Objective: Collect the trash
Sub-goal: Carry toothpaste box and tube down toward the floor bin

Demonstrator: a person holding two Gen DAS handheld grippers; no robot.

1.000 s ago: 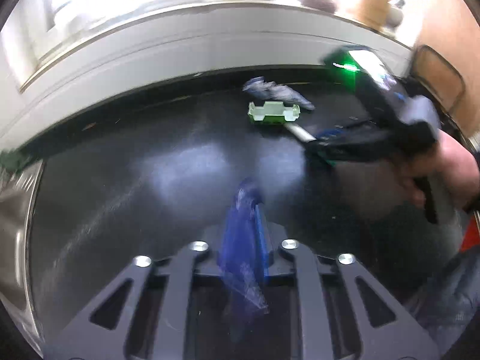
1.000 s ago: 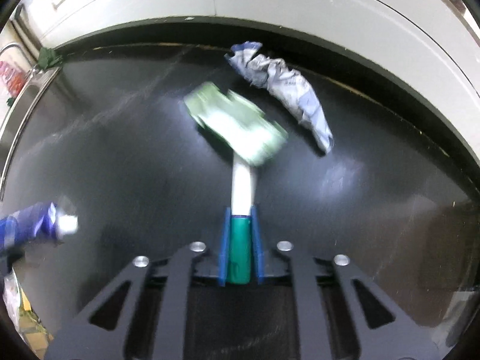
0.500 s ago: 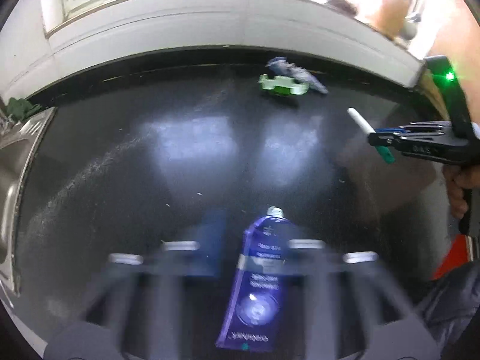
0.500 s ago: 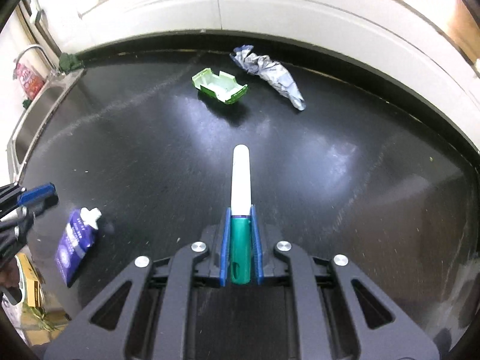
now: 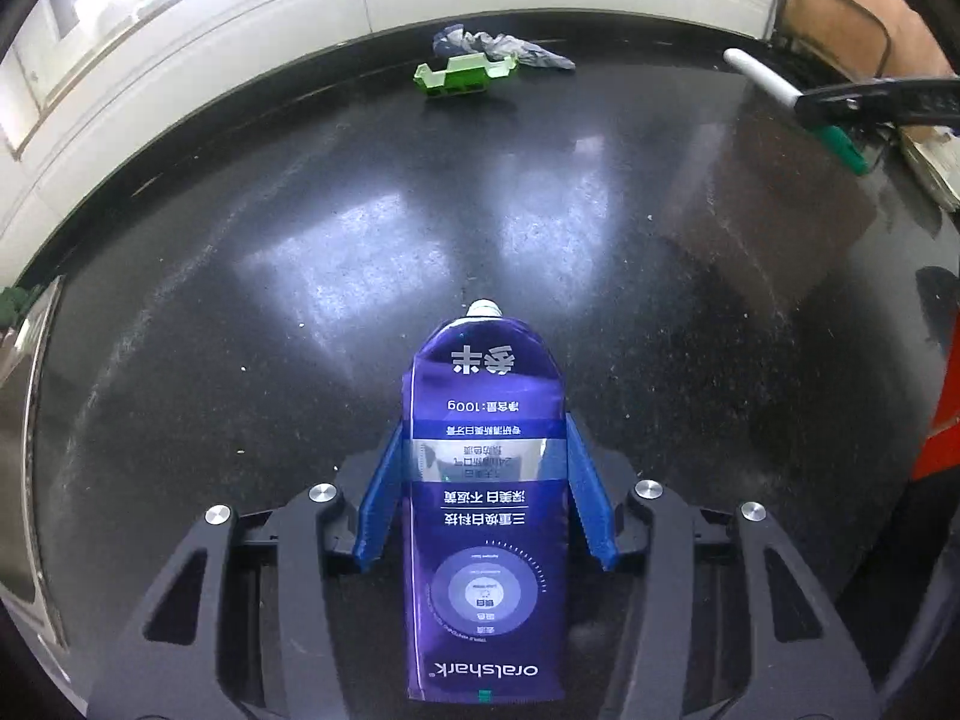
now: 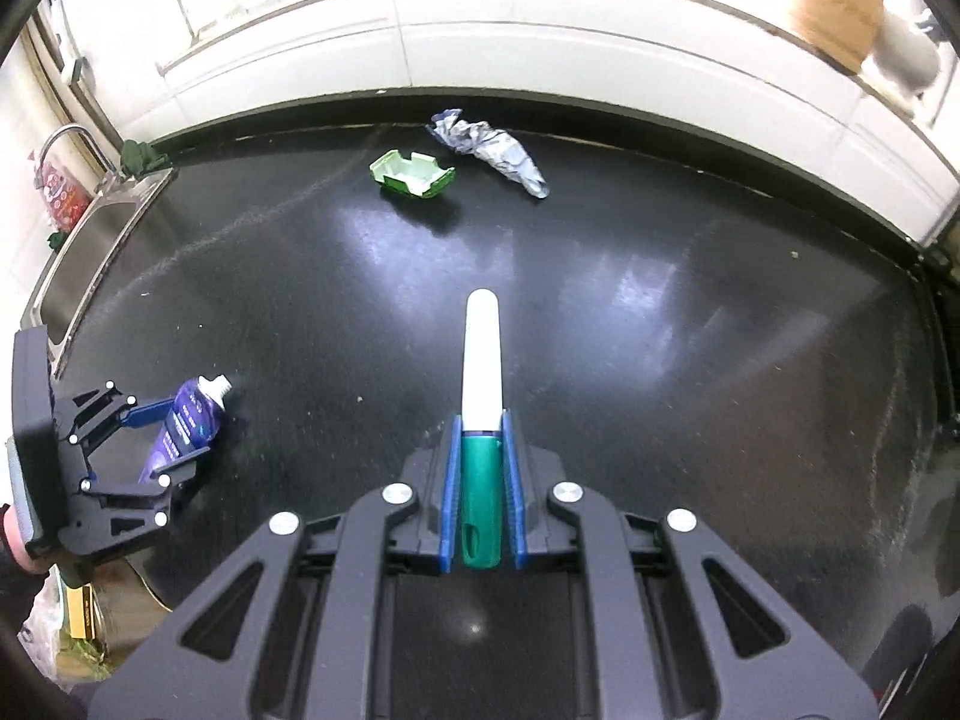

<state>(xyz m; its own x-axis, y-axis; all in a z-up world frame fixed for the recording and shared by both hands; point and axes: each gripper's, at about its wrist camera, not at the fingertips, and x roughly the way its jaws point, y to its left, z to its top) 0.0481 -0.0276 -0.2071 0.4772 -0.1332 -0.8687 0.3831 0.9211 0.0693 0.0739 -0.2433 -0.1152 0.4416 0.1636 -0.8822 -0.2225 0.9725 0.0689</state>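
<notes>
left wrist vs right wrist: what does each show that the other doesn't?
Left wrist only: the toothpaste tube's printed face between the left gripper's fingers, reading "oralshark" and 100g.

Right wrist only: the sink with its faucet, and the marker's green cap end clamped in the right gripper.

Both: the black countertop, green tray, crumpled wrapper, tube and marker.

A glossy black table (image 6: 660,330) meets a white tiled wall (image 6: 480,48). At its left edge sits a steel sink (image 6: 90,252) with a curved faucet (image 6: 75,135) — a dark green cloth (image 6: 141,156) lies bunched at the sink's far corner.
</notes>
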